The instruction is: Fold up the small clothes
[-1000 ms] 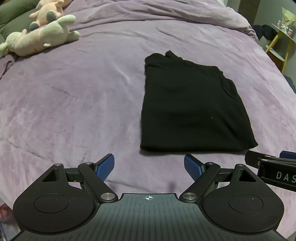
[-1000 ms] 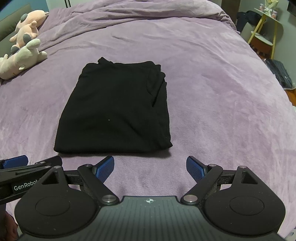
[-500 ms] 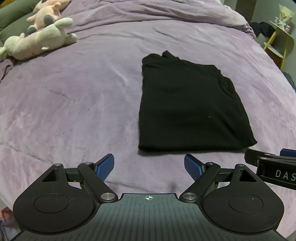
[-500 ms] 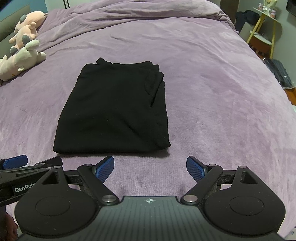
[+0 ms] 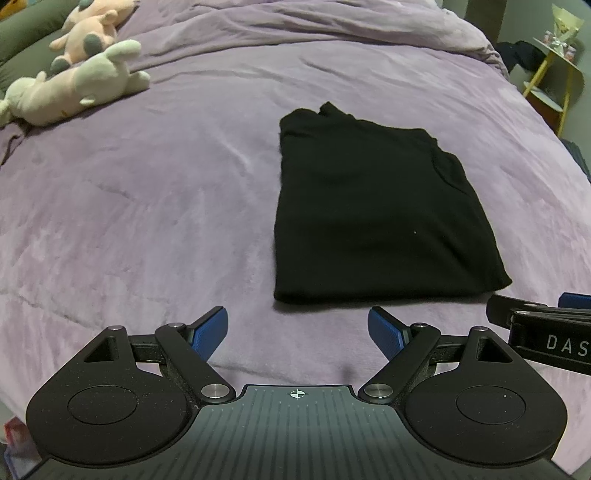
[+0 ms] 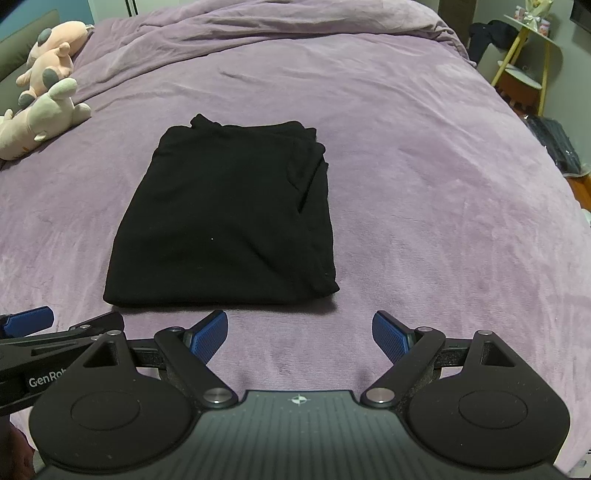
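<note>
A black garment (image 5: 373, 206) lies folded into a neat rectangle on the purple bedspread (image 5: 147, 206); it also shows in the right wrist view (image 6: 229, 218). My left gripper (image 5: 297, 330) is open and empty, just short of the garment's near left corner. My right gripper (image 6: 299, 332) is open and empty, just short of the near right corner. Each gripper's edge shows in the other's view: the right one (image 5: 546, 325), the left one (image 6: 44, 332).
Two plush toys (image 5: 77, 85) lie at the far left of the bed; they also show in the right wrist view (image 6: 40, 99). A yellow-legged side table (image 6: 528, 62) and dark clothing (image 6: 487, 35) stand off the bed's far right.
Both grippers have pulled back and risen slightly from the garment. The garment has not moved and both stay open.
</note>
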